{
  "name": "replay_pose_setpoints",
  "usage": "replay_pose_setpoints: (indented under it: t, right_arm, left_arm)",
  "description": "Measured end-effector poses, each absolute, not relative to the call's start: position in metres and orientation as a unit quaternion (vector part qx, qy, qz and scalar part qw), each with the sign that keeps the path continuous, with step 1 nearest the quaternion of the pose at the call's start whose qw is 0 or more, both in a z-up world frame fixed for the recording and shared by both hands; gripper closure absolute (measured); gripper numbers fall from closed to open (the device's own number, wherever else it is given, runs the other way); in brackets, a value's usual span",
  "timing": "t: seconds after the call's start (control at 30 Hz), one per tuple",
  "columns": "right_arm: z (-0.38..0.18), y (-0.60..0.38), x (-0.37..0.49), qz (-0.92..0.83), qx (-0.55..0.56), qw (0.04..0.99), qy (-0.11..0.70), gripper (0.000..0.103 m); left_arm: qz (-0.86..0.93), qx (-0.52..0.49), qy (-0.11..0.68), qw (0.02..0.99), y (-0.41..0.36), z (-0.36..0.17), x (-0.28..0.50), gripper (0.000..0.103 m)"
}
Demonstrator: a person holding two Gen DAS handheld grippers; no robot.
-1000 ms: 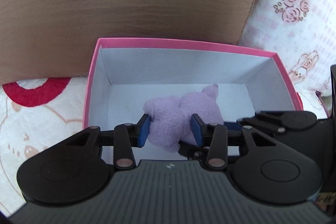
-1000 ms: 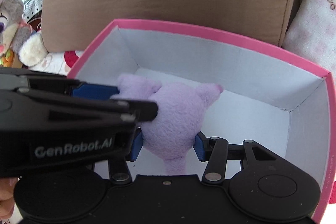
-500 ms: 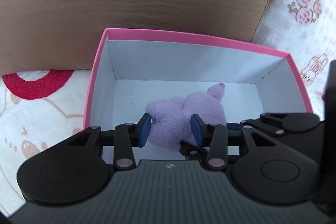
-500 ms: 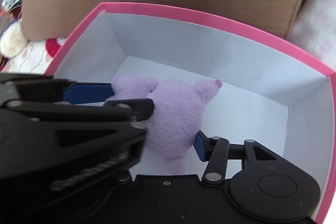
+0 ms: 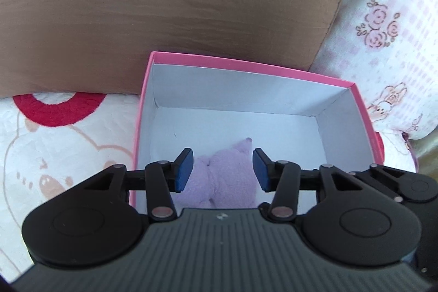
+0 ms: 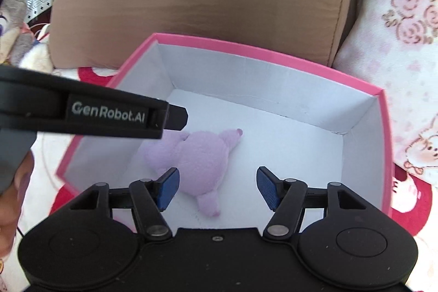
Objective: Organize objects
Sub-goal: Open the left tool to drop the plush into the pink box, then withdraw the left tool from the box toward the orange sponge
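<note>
- The purple plush toy lies on the floor of the pink box, near its left wall.
- Both claws are opening and grip nothing: the left gripper and right gripper stand above the toy, pads clear.
- Judged step: release. Next, both should lift clear of the box.

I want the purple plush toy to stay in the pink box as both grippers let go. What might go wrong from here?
1. The left gripper is opening with the purple plush toy between its pads; a pad might snag the fuzz.
2. The right gripper, also opening, sits low inside the pink box; withdrawing carelessly might knock its near wall.
</note>
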State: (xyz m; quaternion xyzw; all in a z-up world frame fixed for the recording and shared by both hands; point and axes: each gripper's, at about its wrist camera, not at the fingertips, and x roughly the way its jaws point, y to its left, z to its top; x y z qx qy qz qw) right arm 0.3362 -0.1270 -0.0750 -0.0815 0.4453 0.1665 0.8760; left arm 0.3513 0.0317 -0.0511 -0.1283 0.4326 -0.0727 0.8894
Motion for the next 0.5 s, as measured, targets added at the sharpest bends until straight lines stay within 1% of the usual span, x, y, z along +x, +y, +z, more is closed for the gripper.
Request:
replay_pose_setpoints:
  t: [0.1, 0.2, 0.37, 0.5]
  right_arm:
    - [-0.065, -0.128, 0.322, 0.168, -0.083, 0.88, 0.436, 0.036]
    - [-0.05, -0.151, 0.306, 0.167, -0.082, 0.884, 0.429, 0.036]
    - [-0.031, -0.145, 0.293, 0.164, -0.076, 0.887, 0.425, 0.036]
    - [-0.019, -0.149, 0.281, 0.165, -0.07, 0.887, 0.425, 0.035]
  left_arm:
    - [-0.079, -0.131, 0.435, 0.887, 0.036, -0.041, 0.34, 0.056]
    - [-0.085, -0.124, 0.433, 0.889, 0.033, -0.028, 0.329, 0.056]
    - [-0.092, -0.103, 0.43, 0.892, 0.027, -0.002, 0.307, 0.056]
    - [-0.103, -0.103, 0.447, 0.883, 0.026, 0.014, 0.289, 0.056]
